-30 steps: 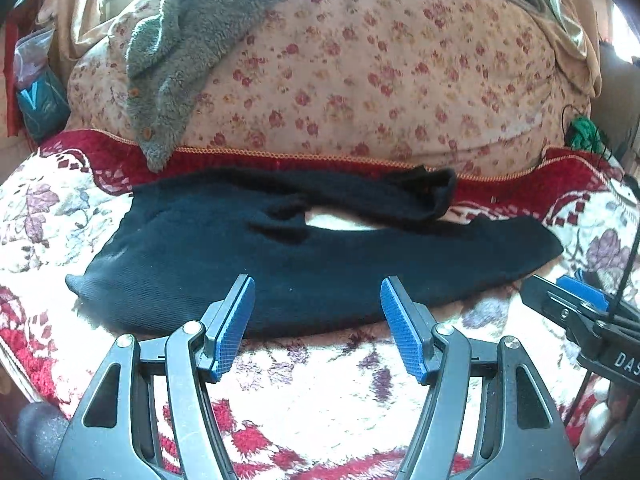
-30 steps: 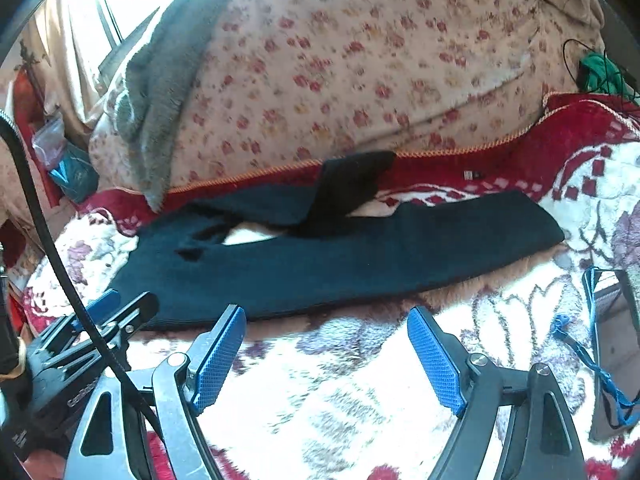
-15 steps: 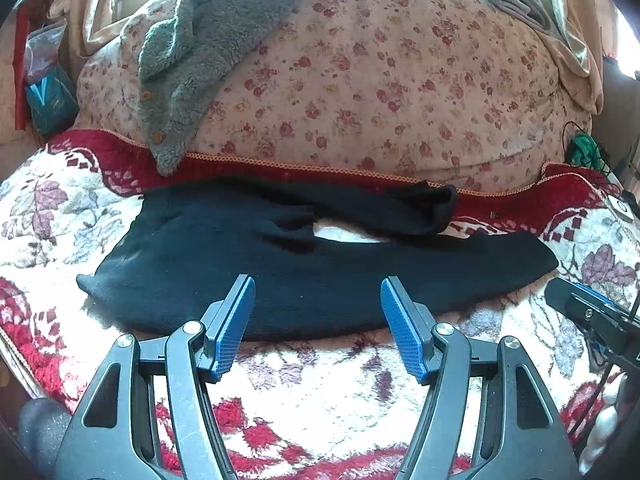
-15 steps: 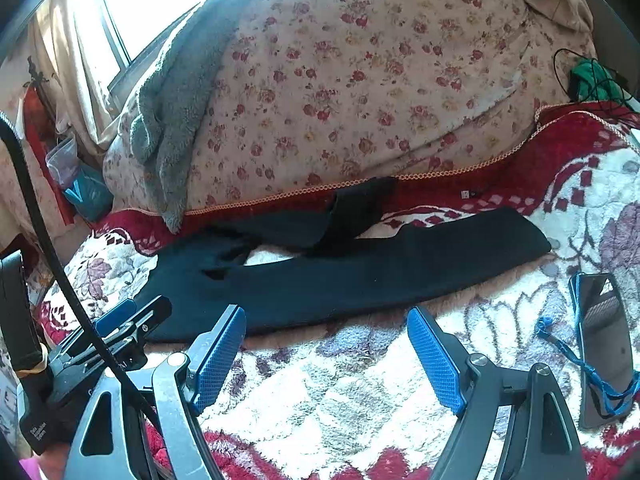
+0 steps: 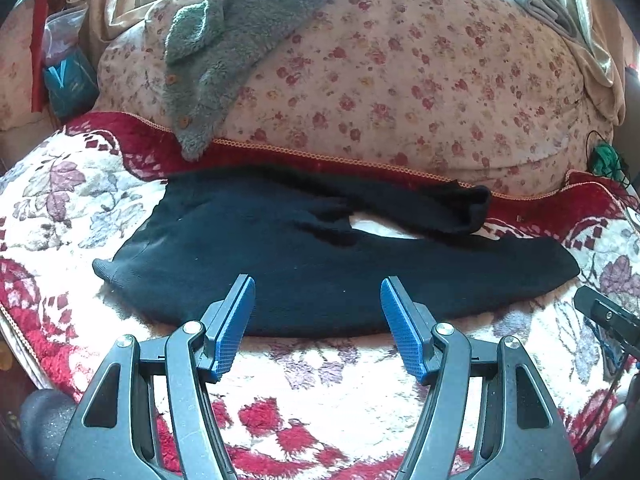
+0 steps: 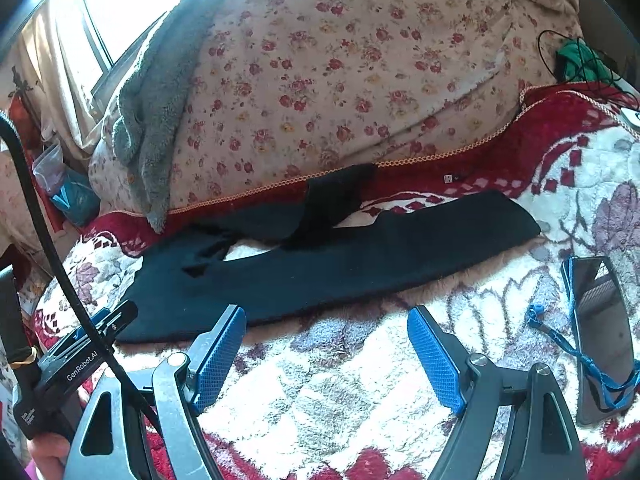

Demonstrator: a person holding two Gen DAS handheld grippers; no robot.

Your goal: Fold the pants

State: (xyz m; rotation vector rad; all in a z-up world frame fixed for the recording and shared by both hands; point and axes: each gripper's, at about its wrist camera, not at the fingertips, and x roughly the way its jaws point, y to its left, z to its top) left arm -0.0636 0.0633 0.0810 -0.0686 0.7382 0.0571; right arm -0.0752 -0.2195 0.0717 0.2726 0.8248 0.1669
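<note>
Black pants (image 5: 312, 260) lie flat on a red and white floral blanket (image 5: 320, 392), waistband at the left, legs running right. The far leg is folded back on itself near the big pillow; the near leg lies straight. They also show in the right wrist view (image 6: 352, 264). My left gripper (image 5: 318, 312) is open and empty, above the near edge of the pants. My right gripper (image 6: 326, 344) is open and empty, over the blanket just in front of the pants. The left gripper's body (image 6: 80, 360) shows at the left of the right wrist view.
A large floral pillow (image 5: 400, 80) stands behind the pants, with a grey fleece garment (image 5: 224, 48) draped over it. A black phone with a blue strap (image 6: 600, 332) lies on the blanket at the right. A green item with cables (image 6: 580, 60) sits at the far right.
Both grippers have pulled back and risen a little, so the pants look smaller and farther. The phone has come into the right wrist view. Both grippers stay open.
</note>
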